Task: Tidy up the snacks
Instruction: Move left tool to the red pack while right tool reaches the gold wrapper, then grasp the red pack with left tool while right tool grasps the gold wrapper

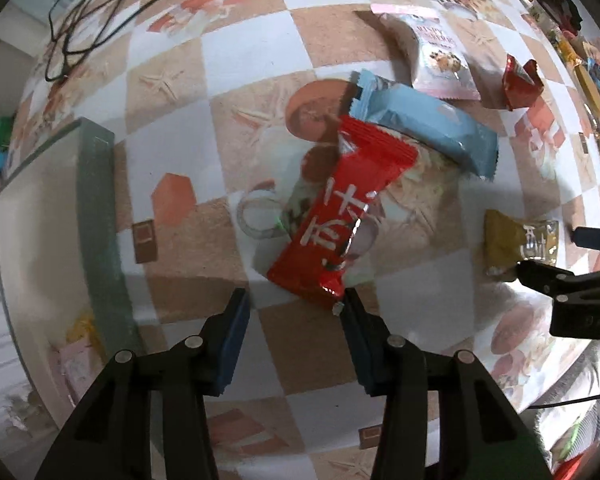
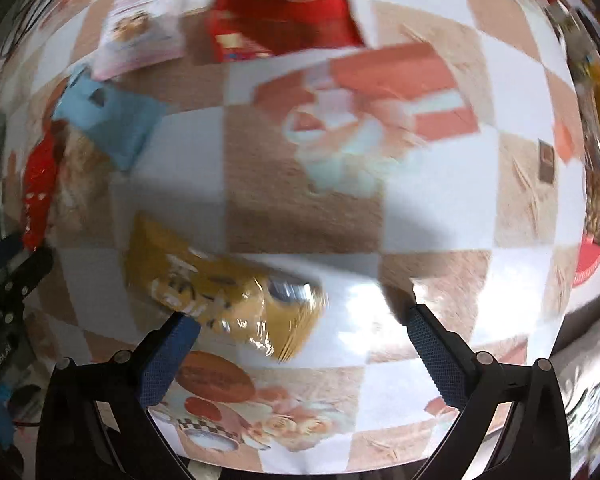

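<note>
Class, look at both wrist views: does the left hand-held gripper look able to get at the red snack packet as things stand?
Probably yes. The left hand-held gripper is open just short of the red snack packet, whose near corner lies by one fingertip. The packet rests on top of the blue packet, and nothing covers it.

We list two handheld tongs of one make. Left tongs (image 1: 296, 300): matte black angular arms, round silver pivot screws along each arm, blue textured pads (image 1: 232, 344) on the inner faces. Right tongs (image 2: 300, 328): same black frame, silver screws, blue cross-hatched pads (image 2: 432, 356). White lettering marks the left unit's black body in the right wrist view.
</note>
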{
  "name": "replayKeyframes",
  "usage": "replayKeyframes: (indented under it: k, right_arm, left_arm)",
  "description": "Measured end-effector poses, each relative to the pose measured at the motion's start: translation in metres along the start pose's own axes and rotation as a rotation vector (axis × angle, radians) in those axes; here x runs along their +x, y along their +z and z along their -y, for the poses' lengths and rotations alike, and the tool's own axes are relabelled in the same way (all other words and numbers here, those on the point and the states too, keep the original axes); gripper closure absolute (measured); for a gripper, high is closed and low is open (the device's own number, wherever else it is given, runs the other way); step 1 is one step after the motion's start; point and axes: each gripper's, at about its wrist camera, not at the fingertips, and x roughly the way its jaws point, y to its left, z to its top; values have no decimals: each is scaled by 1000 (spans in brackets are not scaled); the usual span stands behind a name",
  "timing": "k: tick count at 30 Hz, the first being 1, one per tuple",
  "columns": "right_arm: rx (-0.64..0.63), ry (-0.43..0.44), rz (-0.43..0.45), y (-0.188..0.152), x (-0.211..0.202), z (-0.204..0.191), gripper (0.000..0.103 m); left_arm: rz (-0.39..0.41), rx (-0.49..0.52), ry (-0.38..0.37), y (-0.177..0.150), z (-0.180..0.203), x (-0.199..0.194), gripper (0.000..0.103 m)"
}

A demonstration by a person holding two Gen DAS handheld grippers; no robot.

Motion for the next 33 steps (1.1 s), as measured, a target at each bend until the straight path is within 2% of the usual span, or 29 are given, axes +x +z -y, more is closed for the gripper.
replayKeyframes:
  k: [3,5,7,11,15,19,21,24,25,28,30,31,32,33]
  right_arm:
    - [-9,8,6,3,-2,-6,0]
    - [-53,9,32,1,-6,-15,0]
    - [-144,-34,59,1,-11,-29,0]
    - [-306,-122,77,4,-8,-60,0]
    - [-293,-57,60,13,-7,-58,0]
    - [-293,-62,42,22,-8,-59,0]
    - [-292,-65,16,20,-2,-56,0]
    - [-249,-63,10,27,4,-55,1]
    - [-236,-58,20,27,1,-54,3]
    - [-219,-51,58,26,-8,-48,23]
    - [-203,-45,76,24,-15,-44,52]
    - [-192,-44,81,24,-17,-41,60]
    - [-180,-32,82,23,-19,-34,66]
    - [-154,-6,77,24,-21,-29,66]
  left_arm:
    - [28,11,2,7,-1,-7,51]
    - [51,32,3,15,2,-12,43]
    - [61,69,6,23,7,-13,38]
    - [28,129,35,44,17,2,37]
    - [40,117,17,51,20,3,37]
    - [35,84,-13,58,16,3,37]
    - [23,69,-34,61,16,3,41]
    - [27,75,-40,44,3,4,66]
    - [25,79,-42,44,3,3,78]
    - [13,52,-64,33,0,-4,81]
    - [10,22,-76,29,-6,-6,81]
    - [12,7,-84,27,-11,-7,81]
    - [14,0,-90,25,-13,-9,81]
    - [16,-5,-95,22,-15,-11,81]
